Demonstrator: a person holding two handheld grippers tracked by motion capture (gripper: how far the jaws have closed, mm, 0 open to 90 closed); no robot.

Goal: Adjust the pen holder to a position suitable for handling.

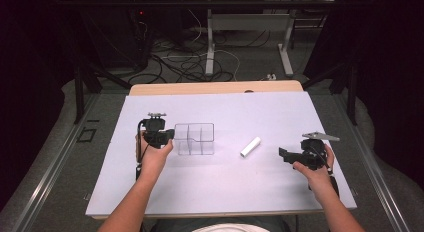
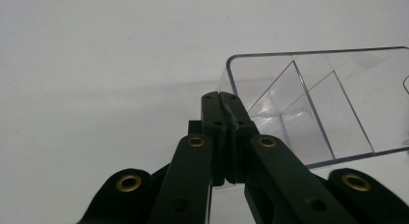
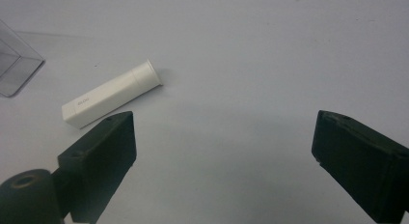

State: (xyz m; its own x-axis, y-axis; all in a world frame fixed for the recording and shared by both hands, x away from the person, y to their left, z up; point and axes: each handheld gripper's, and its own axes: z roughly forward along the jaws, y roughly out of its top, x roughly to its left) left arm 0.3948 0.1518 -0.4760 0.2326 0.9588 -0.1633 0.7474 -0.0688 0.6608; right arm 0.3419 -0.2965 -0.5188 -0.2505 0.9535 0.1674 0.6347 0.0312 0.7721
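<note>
Seen from the high view: clear divided box point(image 1: 194, 139) left of centre on the white table sheet point(image 1: 220, 187), white tube point(image 1: 250, 146) lying diagonally just right of centre, well apart from the box. Left gripper point(image 1: 168, 136) at the box's left wall, held level in the left hand point(image 1: 154, 154), forearm rising from the bottom edge. Right gripper point(image 1: 283, 155) at right of frame, pointing leftward toward the tube, gripped in the right hand point(image 1: 314, 168). In the left gripper view, by contrast: left gripper point(image 2: 222, 96) jaws pressed together, tips at the near corner of the clear divided box point(image 2: 313, 96), whether clamped on its wall or merely beside it cannot tell; inner partitions plain here, faint from above. In the right gripper view: right gripper point(image 3: 222, 137) jaws wide apart, nothing between, white tube point(image 3: 111, 93) in the upper left of frame beyond the left jaw, not touched; a box corner at the far left edge. Bare sheet all round the tube and along the near table edge; box and tube both well in from every border.
</note>
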